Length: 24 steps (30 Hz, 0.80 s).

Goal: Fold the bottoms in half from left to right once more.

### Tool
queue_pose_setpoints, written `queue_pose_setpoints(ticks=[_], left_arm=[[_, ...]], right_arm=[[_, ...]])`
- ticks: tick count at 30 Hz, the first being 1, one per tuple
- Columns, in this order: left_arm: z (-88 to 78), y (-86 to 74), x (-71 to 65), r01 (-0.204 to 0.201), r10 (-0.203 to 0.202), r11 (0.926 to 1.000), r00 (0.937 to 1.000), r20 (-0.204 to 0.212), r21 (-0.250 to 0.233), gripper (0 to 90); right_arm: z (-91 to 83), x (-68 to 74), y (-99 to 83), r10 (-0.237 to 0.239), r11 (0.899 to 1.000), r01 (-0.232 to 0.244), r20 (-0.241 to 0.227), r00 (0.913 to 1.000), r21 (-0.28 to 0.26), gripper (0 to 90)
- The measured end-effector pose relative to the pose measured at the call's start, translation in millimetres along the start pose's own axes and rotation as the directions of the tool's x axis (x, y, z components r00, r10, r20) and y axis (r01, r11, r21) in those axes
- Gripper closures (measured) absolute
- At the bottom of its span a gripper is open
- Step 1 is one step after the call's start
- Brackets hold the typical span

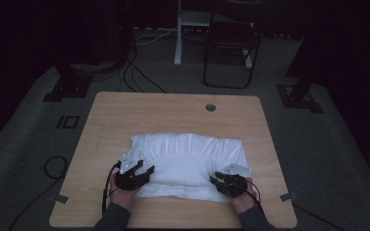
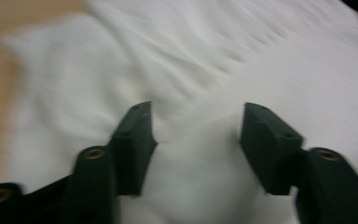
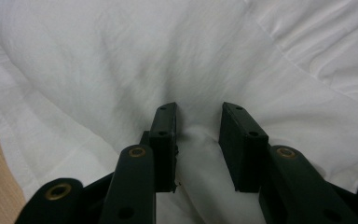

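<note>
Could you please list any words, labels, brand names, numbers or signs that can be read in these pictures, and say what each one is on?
None: no readable text on the white cloth, the wooden table, the left gripper or the right gripper.

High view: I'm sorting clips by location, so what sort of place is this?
Probably a dim lab or recording room: a wooden table on grey carpet, loose cables across the floor, a dark chair behind.
</note>
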<state>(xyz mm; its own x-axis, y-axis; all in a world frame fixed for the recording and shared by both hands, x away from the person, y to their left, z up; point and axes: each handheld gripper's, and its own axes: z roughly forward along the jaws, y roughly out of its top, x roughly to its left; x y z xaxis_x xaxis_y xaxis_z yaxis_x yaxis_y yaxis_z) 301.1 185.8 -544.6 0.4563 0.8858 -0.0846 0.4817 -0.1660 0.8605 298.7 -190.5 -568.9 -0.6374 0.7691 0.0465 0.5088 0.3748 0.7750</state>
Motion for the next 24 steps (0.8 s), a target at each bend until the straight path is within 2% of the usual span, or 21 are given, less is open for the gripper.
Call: queue_pose_setpoints(ticks=[2, 4, 5, 6, 7, 8, 10, 11, 12, 13, 14, 19, 21, 24], left_arm=[[0.8, 2.6, 10.1, 0.037, -0.038, 0.9993, 0.9974, -0.062, -0.008, 32.2], [5.9, 2.8, 20.6, 0.082, -0.079, 0.9962, 0.9926, -0.091, 0.028, 24.6], [9.6, 1.7, 24.2, 0.090, -0.082, 0.9944, 0.9885, -0.127, 0.056, 19.6], [9.6, 1.7, 24.2, 0.090, -0.082, 0.9944, 0.9885, -0.127, 0.056, 15.8], [16.3, -1.1, 30.2, 0.117, -0.102, 0.9884, 0.9827, -0.155, 0.097, 14.7], [18.8, -1.5, 32.1, 0.140, -0.121, 0.9840, 0.9797, -0.160, 0.110, 12.1], [20.5, -2.0, 32.0, 0.147, -0.126, 0.9821, 0.9774, -0.170, 0.118, 8.9], [23.2, -2.9, 30.5, 0.138, -0.110, 0.9818, 0.9732, -0.202, 0.130, 6.8], [24.9, -3.6, 31.0, 0.136, -0.103, 0.9807, 0.9707, -0.217, 0.141, 4.5], [24.9, -3.6, 31.0, 0.136, -0.103, 0.9807, 0.9707, -0.217, 0.141, 1.9], [27.6, -5.6, 35.6, 0.173, -0.138, 0.9727, 0.9670, -0.214, 0.155, 1.5], [26.8, -6.0, 37.5, 0.193, -0.153, 0.9692, 0.9589, -0.239, 0.153, 0.0], [26.9, -6.2, 37.3, 0.184, -0.147, 0.9708, 0.9632, -0.225, 0.154, 0.0], [26.4, -6.4, 36.7, 0.182, -0.144, 0.9707, 0.9634, -0.226, 0.157, 1.3]], right_arm=[[0.1, -0.4, 0.0, 0.002, 1.000, -0.002, -0.003, 1.0000, -0.001, 66.0], [0.3, -0.5, 0.0, 0.001, 1.000, -0.001, -0.005, 1.0000, -0.002, 65.9], [0.3, -0.6, 0.0, 0.001, 1.000, -0.001, -0.005, 1.0000, -0.002, 65.8], [0.3, -0.6, 0.0, 0.001, 1.000, -0.001, -0.005, 1.0000, -0.002, 65.8], [0.4, -0.6, -0.2, 0.000, 1.000, 0.000, -0.006, 1.0000, -0.004, 65.6], [0.4, -0.7, -0.4, 0.000, 1.000, 0.000, -0.007, 1.0000, -0.005, 65.5], [0.4, -1.0, -0.6, -0.003, 1.000, 0.003, -0.008, 1.0000, -0.006, 65.4], [0.3, -1.0, -0.7, -0.003, 1.000, 0.003, -0.009, 1.0000, -0.007, 65.3], [0.3, -1.1, -0.8, -0.004, 1.000, 0.004, -0.010, 0.9999, -0.007, 65.2], [0.3, -1.1, -1.0, -0.005, 1.000, 0.005, -0.011, 0.9999, -0.008, 65.2], [0.4, -1.1, -1.1, -0.006, 1.000, 0.006, -0.011, 0.9999, -0.009, 65.1], [0.3, -0.9, -1.5, -0.014, 1.000, 0.014, -0.013, 0.9998, -0.012, 64.5], [0.4, -0.7, -1.7, -0.016, 1.000, 0.016, -0.014, 0.9998, -0.013, 64.0], [0.4, -0.3, -1.8, -0.016, 1.000, 0.016, -0.015, 0.9998, -0.014, 63.4]])
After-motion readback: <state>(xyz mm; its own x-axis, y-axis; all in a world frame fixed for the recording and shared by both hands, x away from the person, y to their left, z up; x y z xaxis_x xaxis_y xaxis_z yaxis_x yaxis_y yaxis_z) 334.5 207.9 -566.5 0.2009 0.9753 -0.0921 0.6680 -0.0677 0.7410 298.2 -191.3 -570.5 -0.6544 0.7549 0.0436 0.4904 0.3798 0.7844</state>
